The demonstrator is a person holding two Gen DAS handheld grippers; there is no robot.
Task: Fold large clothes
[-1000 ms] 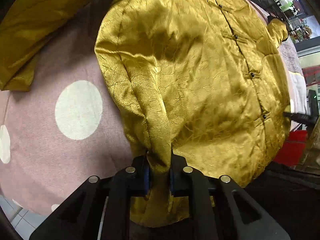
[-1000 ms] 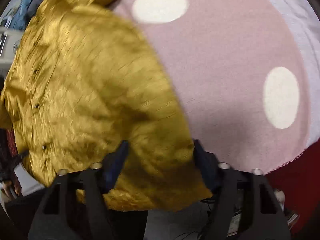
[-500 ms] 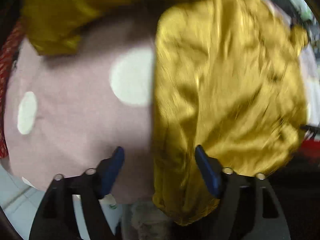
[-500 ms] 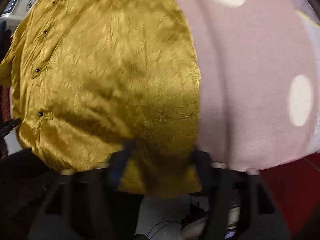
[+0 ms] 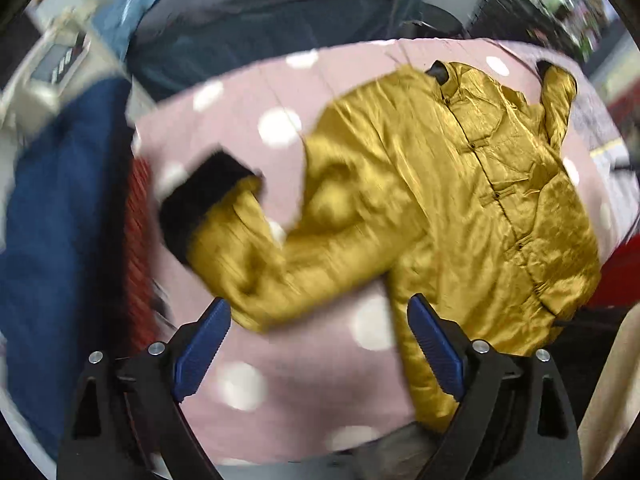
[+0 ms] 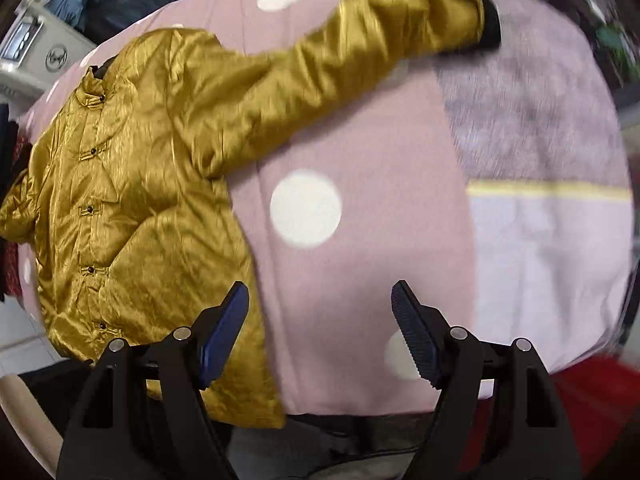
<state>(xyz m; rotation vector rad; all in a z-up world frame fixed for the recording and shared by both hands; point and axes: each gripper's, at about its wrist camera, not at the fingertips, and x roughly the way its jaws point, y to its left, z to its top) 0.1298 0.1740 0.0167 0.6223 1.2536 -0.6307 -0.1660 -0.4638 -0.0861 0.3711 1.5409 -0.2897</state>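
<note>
Right now I am seeing the gold padded jacket [image 5: 460,208] lying front-up on the pink polka-dot blanket [image 6: 360,248]; above that jacket my left hand-held gripper [image 5: 318,340] is opening, empty, and my right hand-held gripper [image 6: 320,320] is hanging spread, gripping nothing.

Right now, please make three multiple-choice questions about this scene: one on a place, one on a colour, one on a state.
1. On what does the jacket lie?
A. a pink blanket with white dots
B. a wooden floor
C. a glass table

2. What colour are the sleeve cuffs?
A. white
B. black
C. red

3. How is the front of the jacket?
A. wide open
B. buttoned shut
C. turned face down

Answers:
1. A, the dotted pink blanket lies under the jacket in both views.
2. B, dark cuffs end both gold sleeves.
3. B, the row of dark buttons holds the front closed.
</note>
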